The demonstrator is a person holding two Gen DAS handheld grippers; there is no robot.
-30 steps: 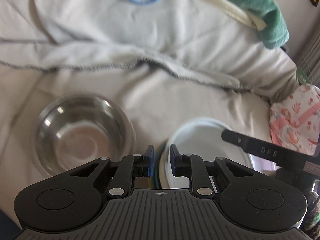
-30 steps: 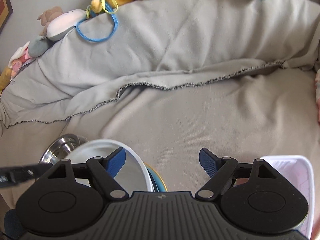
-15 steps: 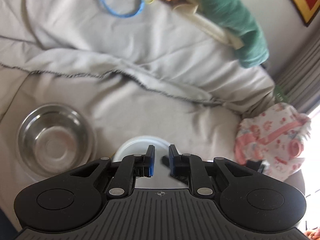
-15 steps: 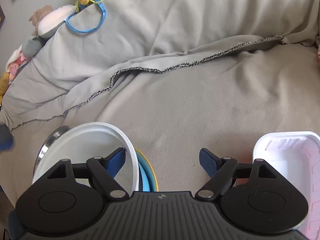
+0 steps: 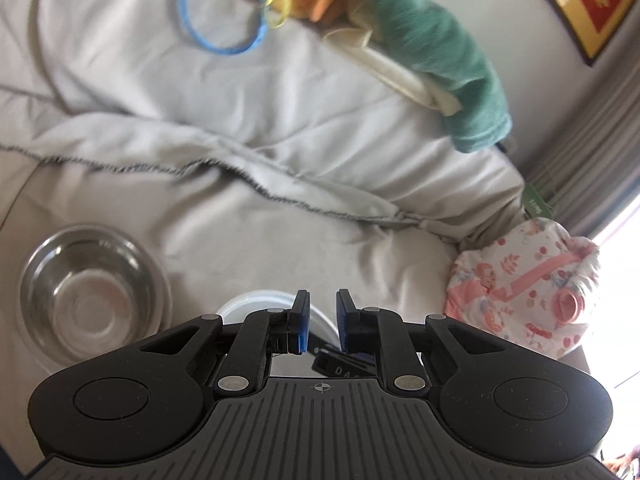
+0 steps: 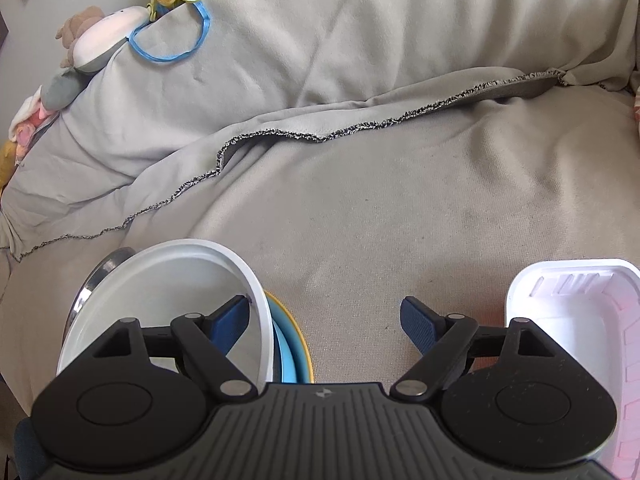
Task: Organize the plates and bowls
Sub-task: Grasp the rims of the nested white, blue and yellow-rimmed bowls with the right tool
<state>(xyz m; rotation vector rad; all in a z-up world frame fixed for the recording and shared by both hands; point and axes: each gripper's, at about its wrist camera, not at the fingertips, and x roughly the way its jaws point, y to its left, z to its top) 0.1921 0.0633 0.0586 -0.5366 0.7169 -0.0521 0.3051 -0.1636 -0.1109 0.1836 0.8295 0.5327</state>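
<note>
The white bowl (image 6: 168, 300), apparently light, rigid and smooth-rimmed, sits atop blue and yellow plates; left gripper (image 5: 319, 326) nearly closed on nothing, right gripper (image 6: 326, 320) wide, straddling its rim.
</note>
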